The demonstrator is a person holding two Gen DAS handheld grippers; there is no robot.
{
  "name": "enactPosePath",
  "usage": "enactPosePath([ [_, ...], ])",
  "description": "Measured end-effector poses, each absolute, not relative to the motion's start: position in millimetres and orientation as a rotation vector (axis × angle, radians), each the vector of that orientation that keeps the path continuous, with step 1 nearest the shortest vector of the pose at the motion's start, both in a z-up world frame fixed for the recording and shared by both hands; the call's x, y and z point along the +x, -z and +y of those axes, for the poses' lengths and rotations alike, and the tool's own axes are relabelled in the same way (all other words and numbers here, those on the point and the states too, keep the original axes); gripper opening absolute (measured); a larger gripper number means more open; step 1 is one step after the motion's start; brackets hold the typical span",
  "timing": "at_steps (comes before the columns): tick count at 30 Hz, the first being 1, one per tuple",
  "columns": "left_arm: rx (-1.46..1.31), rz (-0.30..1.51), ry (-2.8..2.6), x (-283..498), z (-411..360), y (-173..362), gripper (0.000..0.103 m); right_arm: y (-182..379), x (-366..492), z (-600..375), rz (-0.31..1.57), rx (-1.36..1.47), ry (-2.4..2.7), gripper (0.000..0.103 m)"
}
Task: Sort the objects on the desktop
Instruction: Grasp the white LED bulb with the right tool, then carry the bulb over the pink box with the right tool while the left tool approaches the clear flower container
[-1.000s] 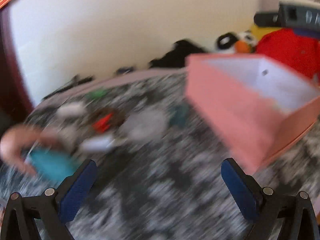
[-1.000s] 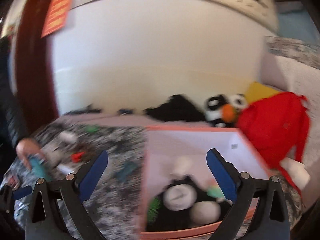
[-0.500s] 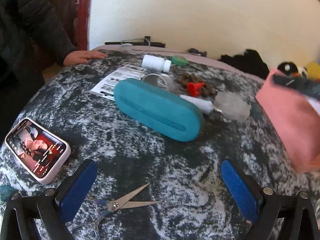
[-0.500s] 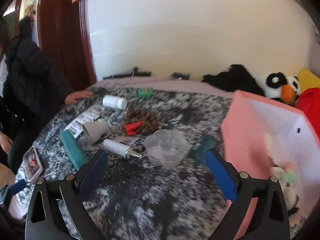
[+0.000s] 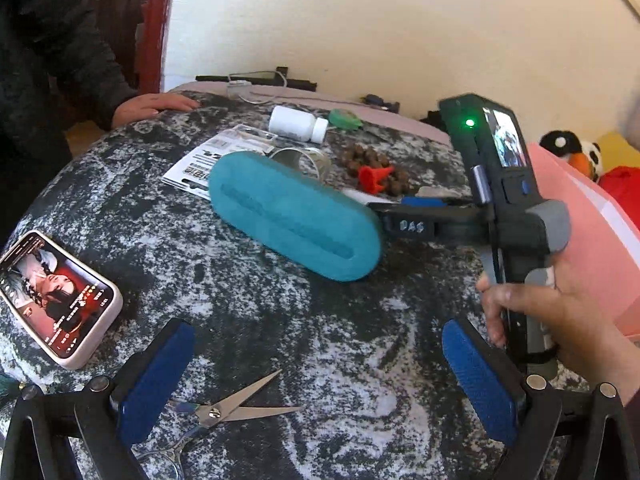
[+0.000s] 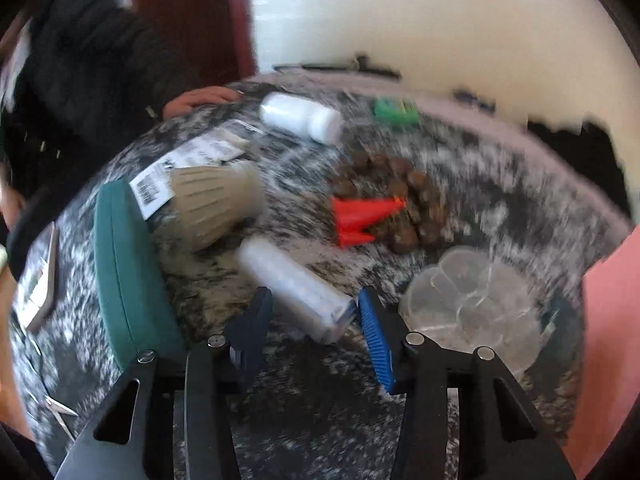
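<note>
Right gripper (image 6: 312, 316) is part-closed, its pads either side of the white tube's (image 6: 296, 294) near end on the table (image 6: 500, 200); contact unclear through blur. Left gripper (image 5: 316, 376) hangs wide open, empty, above the scissors (image 5: 224, 414). Tube lies tilted, beside the teal case (image 6: 128, 272).

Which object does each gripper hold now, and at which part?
Left gripper: nothing, open above the table. Right gripper: its fingers flank the near end of the white tube; contact cannot be told.

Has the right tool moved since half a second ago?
Yes. The right tool has come forward and narrowed around the white tube, beside the red cone.
</note>
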State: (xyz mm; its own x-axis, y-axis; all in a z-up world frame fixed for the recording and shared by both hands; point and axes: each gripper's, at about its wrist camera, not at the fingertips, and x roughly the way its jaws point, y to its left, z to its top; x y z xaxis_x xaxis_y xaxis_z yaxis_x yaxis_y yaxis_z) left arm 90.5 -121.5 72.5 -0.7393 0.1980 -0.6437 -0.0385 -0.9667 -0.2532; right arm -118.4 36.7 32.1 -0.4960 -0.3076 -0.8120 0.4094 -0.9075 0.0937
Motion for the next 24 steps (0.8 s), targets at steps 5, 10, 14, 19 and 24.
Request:
enactPosePath([
  [5,-1.112,-0.345,-2.789,88,-124,-66,0.102,-20,-120,43,0.096,1.279,2.343,0.058],
  [10,-1.13,-0.317,-2.788,89,-121,-62,0.102,-20,-119,37,0.127,1.241,2.406,0.034],
  [14,-1.129,-0.263,-2.809,91,-116,-60,0.102,-22,-115,28,0.25,1.244,2.491,0.033],
  [19,-1.131,-0.176,-2.837,89,-109,-58,0.102,-37,-95,24,0.348,1.237,2.563,0.033],
  [24,-1.128,-0.219,-2.844,84,-110,-55,0.102,-79,-59,41,0.262,1.191,2.594,0.032],
])
